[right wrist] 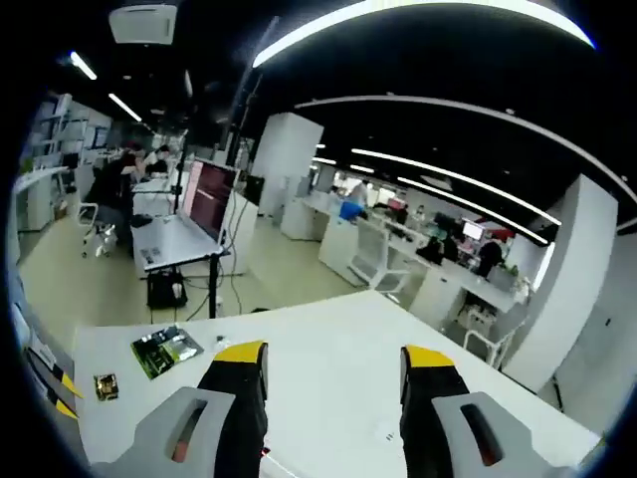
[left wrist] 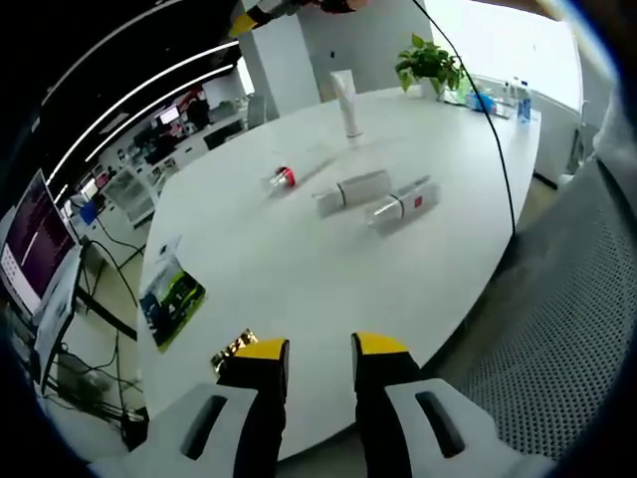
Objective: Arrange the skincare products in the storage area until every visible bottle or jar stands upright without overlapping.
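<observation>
In the left gripper view a white table (left wrist: 299,279) carries the skincare products. A white tube (left wrist: 345,103) stands upright near the far side. A small bottle with a red cap (left wrist: 280,179) lies on its side. A white bottle (left wrist: 351,190) and a clear bottle with a red label (left wrist: 401,205) lie flat beside each other. My left gripper (left wrist: 318,351) hovers above the near edge, far from them, slightly open with nothing between its yellow tips. In the right gripper view my right gripper (right wrist: 333,357) stands open and empty over a bare stretch of the white table (right wrist: 318,329).
A green leaflet (left wrist: 171,297) and a small yellow-black card (left wrist: 235,348) lie near the left gripper; the same leaflet (right wrist: 165,349) and card (right wrist: 106,384) show by the right gripper. A potted plant (left wrist: 429,63) and water bottles (left wrist: 520,100) stand at the far end. A black cable (left wrist: 488,129) crosses the table.
</observation>
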`<state>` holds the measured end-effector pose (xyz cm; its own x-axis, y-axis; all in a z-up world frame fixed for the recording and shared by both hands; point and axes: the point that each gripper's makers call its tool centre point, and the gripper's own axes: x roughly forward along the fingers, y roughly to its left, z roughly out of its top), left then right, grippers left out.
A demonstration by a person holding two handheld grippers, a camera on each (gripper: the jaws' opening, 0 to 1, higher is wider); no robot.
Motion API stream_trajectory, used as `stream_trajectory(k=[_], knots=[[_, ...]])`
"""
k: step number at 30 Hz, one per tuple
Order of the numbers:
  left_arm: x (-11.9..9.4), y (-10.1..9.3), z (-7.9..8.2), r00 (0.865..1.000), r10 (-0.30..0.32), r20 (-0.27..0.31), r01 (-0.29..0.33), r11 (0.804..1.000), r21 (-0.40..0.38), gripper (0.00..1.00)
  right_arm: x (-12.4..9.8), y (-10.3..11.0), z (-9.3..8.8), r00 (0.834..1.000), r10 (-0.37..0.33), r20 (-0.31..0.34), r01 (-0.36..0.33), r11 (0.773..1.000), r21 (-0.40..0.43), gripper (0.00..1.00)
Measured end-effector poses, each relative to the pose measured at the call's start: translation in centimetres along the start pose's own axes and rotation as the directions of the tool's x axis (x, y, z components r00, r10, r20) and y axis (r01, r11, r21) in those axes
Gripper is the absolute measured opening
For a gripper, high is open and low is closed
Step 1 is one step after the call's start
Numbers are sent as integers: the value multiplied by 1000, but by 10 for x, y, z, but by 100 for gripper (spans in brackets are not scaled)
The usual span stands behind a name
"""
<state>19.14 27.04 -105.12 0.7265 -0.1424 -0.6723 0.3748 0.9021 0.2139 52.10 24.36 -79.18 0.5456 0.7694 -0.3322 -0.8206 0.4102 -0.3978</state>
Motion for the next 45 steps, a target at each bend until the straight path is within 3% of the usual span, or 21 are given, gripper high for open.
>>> stream_trajectory(k=[2,7,9,12,14,15,16,17,19,20,24,27,29,31,33,34,37,38,40,42,45], knots=[[0,0,0,1000,1,-1,-1,1000,0,22,9,6,7,999,48,-11,-49,998,-45,45],[1,1,-1,1000,3,-7,-3,1000,0,22,32,14,24,986,154,-67,-157,987,-33,45],[1,1,-1,1000,2,-7,-2,1000,-1,22,42,18,30,971,214,-105,-221,974,-59,46],[1,1,-1,1000,4,-6,-4,1000,0,22,57,21,19,937,291,-192,-309,948,-71,46],[1,1,-1,1000,6,-7,-6,1000,1,22,68,29,-7,893,355,-277,-389,918,-77,46],[1,1,-1,1000,6,-7,-6,1000,0,22,70,30,-11,885,366,-287,-404,911,-83,46],[1,1,-1,1000,6,-8,-6,1000,0,22,71,37,-31,845,403,-351,-455,887,-76,46],[1,1,-1,1000,7,-8,-7,1000,0,22,73,38,-43,828,406,-387,-467,881,-75,48],[1,1,-2,1000,5,-11,-5,1000,-1,22,77,47,-72,777,436,-454,-533,839,-106,49],[1,1,-2,1000,4,-13,-4,1000,0,21,73,55,-91,729,458,-509,-571,817,-82,50],[1,1,-3,1000,3,-17,-3,1000,-2,21,73,64,-136,655,438,-615,-629,768,-122,52],[1,1,-4,1000,2,-21,-2,1000,-5,21,70,76,-167,583,455,-673,-670,737,-83,56],[2,1,-5,1000,1,-24,-1,1000,-6,21,73,77,-176,581,435,-688,-672,733,-104,57],[2,0,-6,1000,-2,-27,2,1000,-8,21,73,79,-187,558,428,-711,-685,721,-105,56],[2,0,-6,1000,-4,-28,3,1000,-8,21,71,85,-197,532,440,-724,-696,713,-78,56],[2,0,-7,1000,-4,-30,4,1000,-10,21,67,89,-205,499,448,-742,-712,700,-57,56],[4,0,-11,999,-10,-50,9,1000,-18,21,65,96,-218,465,452,-761,-737,674,-50,58],[4,0,-11,999,-10,-50,9,1000,-14,21,63,98,-226,441,447,-778,-754,655,-51,57],[3,0,-10,999,-10,-44,10,1000,-17,21,60,102,-236,413,444,-795,-773,633,-48,56],[3,-1,-11,999,-14,-51,13,1000,-20,21,60,106,-242,409,439,-800,-780,623,-57,56],[5,-3,-12,998,-22,-54,21,1000,-20,21,60,111,-255,386,442,-809,-791,610,-44,55]])
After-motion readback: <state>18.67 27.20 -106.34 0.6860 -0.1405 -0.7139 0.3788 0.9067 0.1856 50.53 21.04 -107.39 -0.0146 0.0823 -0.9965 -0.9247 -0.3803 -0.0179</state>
